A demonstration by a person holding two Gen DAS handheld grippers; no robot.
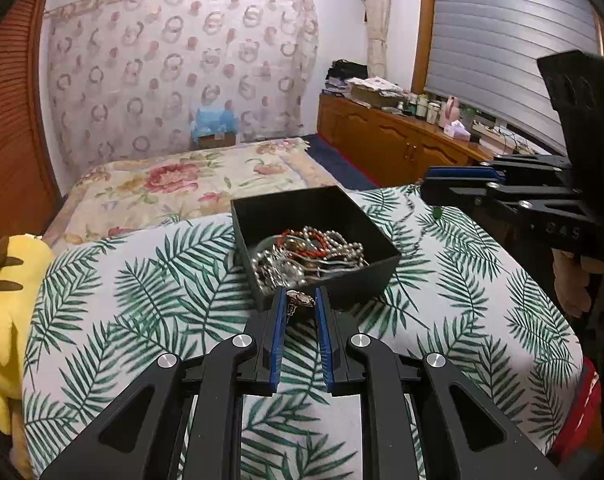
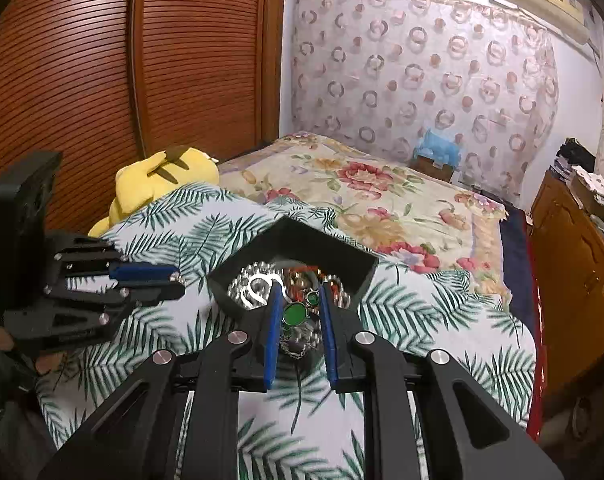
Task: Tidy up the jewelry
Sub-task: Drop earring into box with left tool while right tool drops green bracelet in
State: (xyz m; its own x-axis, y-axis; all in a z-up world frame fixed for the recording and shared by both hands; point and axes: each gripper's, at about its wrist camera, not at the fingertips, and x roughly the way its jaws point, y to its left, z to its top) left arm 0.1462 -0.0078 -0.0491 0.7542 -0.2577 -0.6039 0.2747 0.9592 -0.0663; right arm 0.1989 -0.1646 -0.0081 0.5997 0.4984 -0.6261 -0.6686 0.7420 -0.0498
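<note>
A black open box (image 1: 317, 236) was seen standing on a worktop covered with a palm-leaf cloth (image 1: 142, 300), and it was filled with a tangled heap of jewelry (image 1: 305, 256): silver bead chains, a red-orange beaded strand and some darker pieces. In the left wrist view, the left tongs (image 1: 298, 300) were held at the near wall of the box, and a small metal pendant (image 1: 300, 300) was kept between the blue tips, which were only slightly apart around it. In the right wrist view, the right tongs (image 2: 300, 292) were placed over the near corner of the box (image 2: 341, 260), a little spread, and a necklace with round green stones (image 2: 296, 314) was seen between the blue fingers; whether it was really pinched could not be told. A silver heart-shaped piece (image 2: 262, 286) lay in the box just beside the left blue finger. A yellow plush toy (image 2: 162, 180) was found at the far edge of the worktop, and behind it a bed with a flowered cover (image 2: 381, 192) was visible.
</note>
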